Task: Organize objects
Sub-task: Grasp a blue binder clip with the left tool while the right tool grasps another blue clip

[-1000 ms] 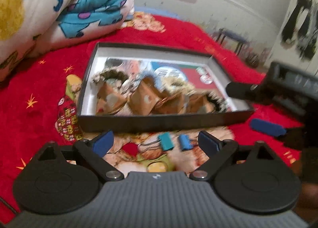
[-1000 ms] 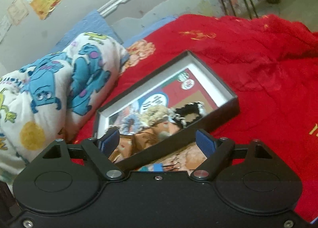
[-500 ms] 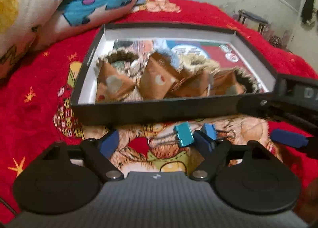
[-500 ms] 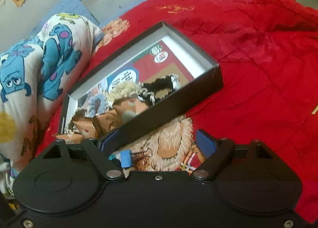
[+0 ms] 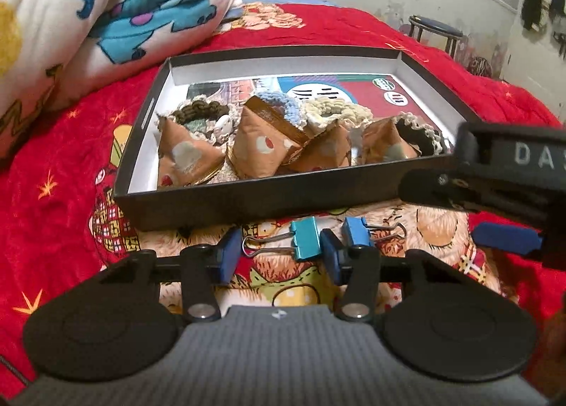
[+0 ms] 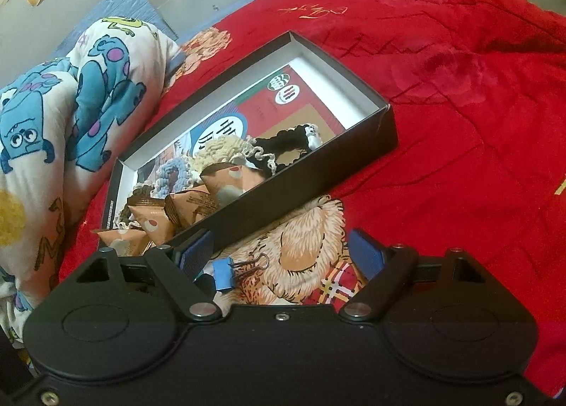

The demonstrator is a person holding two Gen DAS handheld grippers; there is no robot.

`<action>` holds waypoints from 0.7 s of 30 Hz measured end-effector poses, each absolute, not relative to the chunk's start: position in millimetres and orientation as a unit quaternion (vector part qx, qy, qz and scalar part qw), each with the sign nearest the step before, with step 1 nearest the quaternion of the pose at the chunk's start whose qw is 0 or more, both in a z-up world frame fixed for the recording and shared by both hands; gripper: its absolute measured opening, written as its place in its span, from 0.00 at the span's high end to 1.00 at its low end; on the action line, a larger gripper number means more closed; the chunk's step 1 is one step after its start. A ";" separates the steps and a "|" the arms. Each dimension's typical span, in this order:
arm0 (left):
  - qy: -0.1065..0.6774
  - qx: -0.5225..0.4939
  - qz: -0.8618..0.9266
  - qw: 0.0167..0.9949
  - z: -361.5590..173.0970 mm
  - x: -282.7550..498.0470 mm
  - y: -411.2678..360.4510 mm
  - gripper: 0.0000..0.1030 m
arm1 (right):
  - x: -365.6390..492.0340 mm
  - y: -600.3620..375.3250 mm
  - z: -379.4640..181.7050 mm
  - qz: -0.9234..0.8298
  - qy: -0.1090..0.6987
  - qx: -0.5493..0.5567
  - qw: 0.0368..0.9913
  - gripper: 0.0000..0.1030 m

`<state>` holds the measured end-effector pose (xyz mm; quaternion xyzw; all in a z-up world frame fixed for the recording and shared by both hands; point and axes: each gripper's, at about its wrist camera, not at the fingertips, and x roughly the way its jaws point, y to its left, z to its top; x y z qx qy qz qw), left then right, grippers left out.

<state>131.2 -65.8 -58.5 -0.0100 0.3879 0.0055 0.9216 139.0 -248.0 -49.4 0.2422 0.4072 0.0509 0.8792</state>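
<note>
The left tongs (image 5: 276,253) stand part-spread around the teal binder clip (image 5: 304,239), which lies on the bed's red blanket (image 5: 63,165) at twelve o'clock from them, its wire handles pointing to nine o'clock; contact cannot be told. The blue binder clip (image 5: 356,232) lies just beside at three o'clock. The right tongs (image 6: 283,257) are spread wide and hold nothing. The black box (image 5: 247,199), at twelve o'clock, holds brown triangular packets (image 5: 187,154) and crocheted rings (image 5: 332,110).
</note>
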 end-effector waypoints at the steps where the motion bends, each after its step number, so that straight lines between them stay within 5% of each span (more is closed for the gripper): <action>1: 0.389 -0.012 0.007 0.921 -58.0 131.2 -64.9 0.49 | 138.8 -247.9 -49.5 0.051 0.408 0.242 0.879 0.19; 8: 0.375 0.035 0.019 0.926 -59.7 130.2 -73.6 0.49 | 139.3 -239.5 -47.4 0.063 0.412 0.217 0.883 0.19; 21: 0.437 -0.044 0.022 0.898 -48.3 136.9 -41.8 0.49 | 136.2 -220.2 -51.5 0.105 0.410 0.217 0.880 0.24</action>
